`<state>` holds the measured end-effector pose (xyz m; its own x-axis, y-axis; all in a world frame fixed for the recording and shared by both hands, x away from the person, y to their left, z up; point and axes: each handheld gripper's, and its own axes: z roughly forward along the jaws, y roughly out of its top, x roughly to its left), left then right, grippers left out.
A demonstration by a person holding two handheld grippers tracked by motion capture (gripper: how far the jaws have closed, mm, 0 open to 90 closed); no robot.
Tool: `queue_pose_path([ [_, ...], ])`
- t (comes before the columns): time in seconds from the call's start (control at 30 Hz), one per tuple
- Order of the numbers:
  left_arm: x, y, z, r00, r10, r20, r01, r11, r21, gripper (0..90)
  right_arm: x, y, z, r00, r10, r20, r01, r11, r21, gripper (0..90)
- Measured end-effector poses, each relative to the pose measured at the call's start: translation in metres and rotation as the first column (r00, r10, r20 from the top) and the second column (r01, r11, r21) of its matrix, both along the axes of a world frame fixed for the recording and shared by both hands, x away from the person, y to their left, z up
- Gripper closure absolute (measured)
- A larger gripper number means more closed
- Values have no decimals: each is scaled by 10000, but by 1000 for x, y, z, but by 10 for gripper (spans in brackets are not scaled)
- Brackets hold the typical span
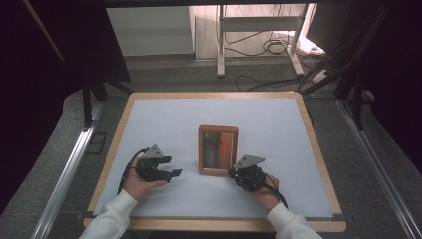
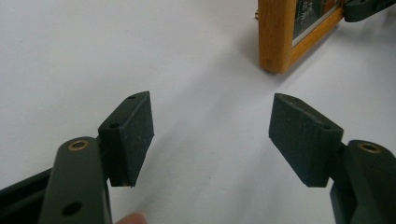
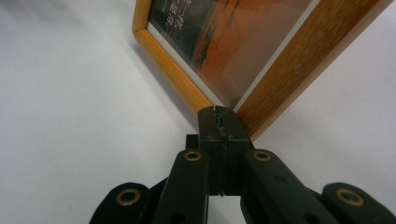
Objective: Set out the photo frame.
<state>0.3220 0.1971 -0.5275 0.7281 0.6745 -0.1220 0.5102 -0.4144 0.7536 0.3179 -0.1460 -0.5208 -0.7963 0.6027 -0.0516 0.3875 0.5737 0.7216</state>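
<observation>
The wooden-framed picture with an orange print [image 1: 218, 150] lies flat mid-table on the white board [image 1: 164, 124]. The right gripper [image 3: 219, 122] is clenched at its near corner, seemingly nipping it, so lifting looks barely begun. The left gripper [image 2: 210, 135] waits released, well apart.

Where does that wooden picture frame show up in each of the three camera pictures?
High view: the picture frame lies flat just right of the table's middle, its near right corner at the right gripper.
Left gripper view: one corner of it sits at the top right, beyond the open jaws.
Right gripper view: it spreads across the top, its nearest corner meeting the shut jaw tips.
Shared landmark: the white table top.
</observation>
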Motion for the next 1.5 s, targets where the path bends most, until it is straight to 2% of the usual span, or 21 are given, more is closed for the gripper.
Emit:
queue_pose_path([
  [0.3, -3, -1, 1, 10000, -42, 84, 41, 10000, 33, 306, -2, 0, 0, 9999, -88, 106, 88, 10000, -33, 900],
  [0.47, -5, 0, 3, 9999, -44, 155, 44, 10000, -10, 306, -9, -3, 6, 9996, -23, 266, 16, 9997, 259, 900],
  [0.5, -5, 0, 3, 9999, -59, 152, 59, 10000, -3, 306, -13, -9, 11, 9992, -101, 390, 85, 9991, 414, 900],
  [0.7, -9, 0, 5, 9997, -81, 219, 82, 10000, -52, 307, -16, -31, 17, 9971, -586, 484, 554, 9963, 653, 900],
  [0.77, -10, 0, 6, 9997, -88, 239, 90, 9999, -80, 307, -16, -47, 20, 9938, -965, 551, 922, 9929, 757, 900],
  [0.83, -12, 0, 5, 9997, -105, 233, 106, 9999, -61, 307, -16, -51, 20, 9925, -1075, 582, 1027, 9914, 806, 900],
  [0.87, -12, 0, 5, 9996, -107, 243, 108, 9999, -37, 307, -16, -59, 21, 9902, -1265, 594, 1210, 9887, 886, 888],
  [0.9, -13, 0, 5, 9997, -92, 226, 93, 9999, -52, 307, -17, -73, 21, 9858, -1576, 571, 1515, 9834, 995, 823],
  [1.0, -13, 1, 5, 9997, -23, 234, 24, 10000, -30, 307, -21, -92, 17, 9792, -1937, 597, 1864, 9762, 1105, 582],
  [1.1, -14, 0, 5, 9997, 24, 234, -24, 10000, 12, 304, -24, -106, 14, 9702, -2336, 636, 2259, 9680, 1095, 427],
  [1.13, -14, 0, 5, 9997, 24, 234, -24, 10000, 12, 303, -24, -106, 14, 9702, -2336, 636, 2259, 9680, 1095, 427],
  [1.17, -15, 0, 5, 9997, 67, 229, -68, 10000, 38, 303, -25, -114, 13, 9647, -2570, 578, 2494, 9617, 1133, 365],
  [1.23, -16, 0, 5, 9997, 93, 229, -94, 9999, 48, 302, -26, -116, 13, 9618, -2665, 634, 2582, 9593, 1145, 346],
  [1.3, -18, 1, 5, 9997, 109, 233, -110, 9999, 38, 302, -23, -125, 13, 9521, -3014, 522, 2928, 9473, 1302, 309],
  [1.37, -19, 3, 5, 9996, 154, 248, -154, 9999, -9, 302, -20, -128, 12, 9485, -3136, 441, 3052, 9424, 1367, 299],
  [1.5, -18, 3, 5, 9996, 175, 242, -175, 9998, 4, 302, -19, -127, 12, 9484, -3143, 424, 3062, 9423, 1355, 280],
])
